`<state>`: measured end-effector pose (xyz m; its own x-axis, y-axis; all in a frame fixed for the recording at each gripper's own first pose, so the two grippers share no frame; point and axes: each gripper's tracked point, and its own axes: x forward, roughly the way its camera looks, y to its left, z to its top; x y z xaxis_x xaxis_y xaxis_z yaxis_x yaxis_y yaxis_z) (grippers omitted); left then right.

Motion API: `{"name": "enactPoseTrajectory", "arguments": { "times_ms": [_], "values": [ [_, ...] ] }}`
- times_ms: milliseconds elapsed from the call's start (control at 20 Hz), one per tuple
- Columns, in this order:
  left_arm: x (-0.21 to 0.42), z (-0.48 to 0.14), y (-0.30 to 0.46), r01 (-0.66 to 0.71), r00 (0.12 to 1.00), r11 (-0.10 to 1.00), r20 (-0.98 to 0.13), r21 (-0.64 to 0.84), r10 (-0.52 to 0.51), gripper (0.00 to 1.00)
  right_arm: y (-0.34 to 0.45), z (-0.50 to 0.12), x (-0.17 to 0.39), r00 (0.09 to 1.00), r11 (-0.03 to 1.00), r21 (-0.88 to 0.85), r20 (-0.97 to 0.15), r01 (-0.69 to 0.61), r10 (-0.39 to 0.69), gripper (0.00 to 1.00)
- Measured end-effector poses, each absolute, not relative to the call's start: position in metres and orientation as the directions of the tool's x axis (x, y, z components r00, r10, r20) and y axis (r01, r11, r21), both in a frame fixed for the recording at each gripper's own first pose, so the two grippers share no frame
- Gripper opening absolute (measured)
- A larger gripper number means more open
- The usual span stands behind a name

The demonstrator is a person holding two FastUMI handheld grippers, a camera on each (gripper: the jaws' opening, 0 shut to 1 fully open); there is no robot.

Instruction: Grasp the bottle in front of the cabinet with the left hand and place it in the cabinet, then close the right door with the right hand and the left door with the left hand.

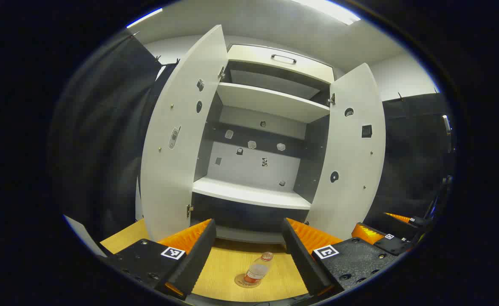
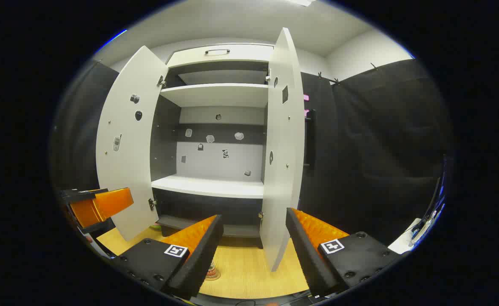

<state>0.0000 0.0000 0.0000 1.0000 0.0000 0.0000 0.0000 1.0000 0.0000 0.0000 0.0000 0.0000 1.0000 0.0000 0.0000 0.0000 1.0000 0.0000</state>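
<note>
You are holding the left gripper with its jaws standing wide apart and nothing between them, looking down at the bottle. The bottle is standing upright on the wooden floor in front of the cabinet, framed between your fingers but well below them and untouched, so the grasp is not yet made. The left door and the right door are both hanging open, and the shelf is waiting bare. Further right, you are keeping the right gripper empty too, jaws spread, pointing at the right door's edge. By my reading, every step is left to do: grasping, placing, then closing the right and left doors.
</note>
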Motion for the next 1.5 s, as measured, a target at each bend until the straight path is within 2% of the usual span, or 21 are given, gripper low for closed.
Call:
{"name": "enactPoseTrajectory", "arguments": {
  "times_ms": [150, 300, 350, 400, 650, 1100, 1250, 1500],
  "values": [
    [-0.005, 0.006, -0.011, -0.027, 1.000, 1.000, 0.013, 0.016, 0.027, 0.94, -0.014, 0.001, -0.001, 0.999, 1.000, -0.019, -0.023, -0.024, 0.024, 0.97],
    [-0.011, 0.009, -0.024, -0.043, 0.999, 0.999, 0.026, 0.022, 0.042, 0.95, -0.029, 0.011, -0.003, 0.999, 0.998, -0.042, 0.004, -0.041, 0.041, 0.97],
    [-0.013, 0.008, -0.029, -0.045, 0.999, 0.999, 0.024, 0.023, 0.045, 0.95, -0.032, 0.012, -0.004, 0.999, 0.998, -0.049, 0.011, -0.048, 0.048, 1.00],
    [-0.014, 0.009, -0.034, -0.048, 0.999, 0.999, 0.024, 0.027, 0.047, 0.94, -0.034, 0.013, -0.005, 0.998, 0.997, -0.056, 0.012, -0.056, 0.057, 0.97],
    [-0.023, 0.017, -0.055, -0.069, 0.997, 0.996, 0.050, 0.049, 0.066, 0.95, -0.047, 0.018, -0.010, 0.995, 0.994, -0.059, 0.034, -0.092, 0.094, 0.98],
    [-0.033, 0.000, -0.058, -0.131, 0.991, 0.989, 0.033, 0.064, 0.129, 0.94, -0.055, 0.013, -0.010, 0.989, 0.988, -0.059, 0.021, -0.145, 0.146, 0.97],
    [-0.022, -0.008, -0.064, -0.088, 0.995, 0.995, 0.051, 0.053, 0.086, 0.95, -0.054, 0.014, -0.010, 0.990, 0.989, -0.058, 0.020, -0.137, 0.139, 0.97],
    [0.000, -0.059, -0.058, -0.054, 0.998, 0.993, -0.021, 0.109, 0.057, 0.95, -0.061, 0.015, -0.011, 0.995, 0.995, -0.030, 0.024, -0.094, 0.094, 0.97]
  ]
}}
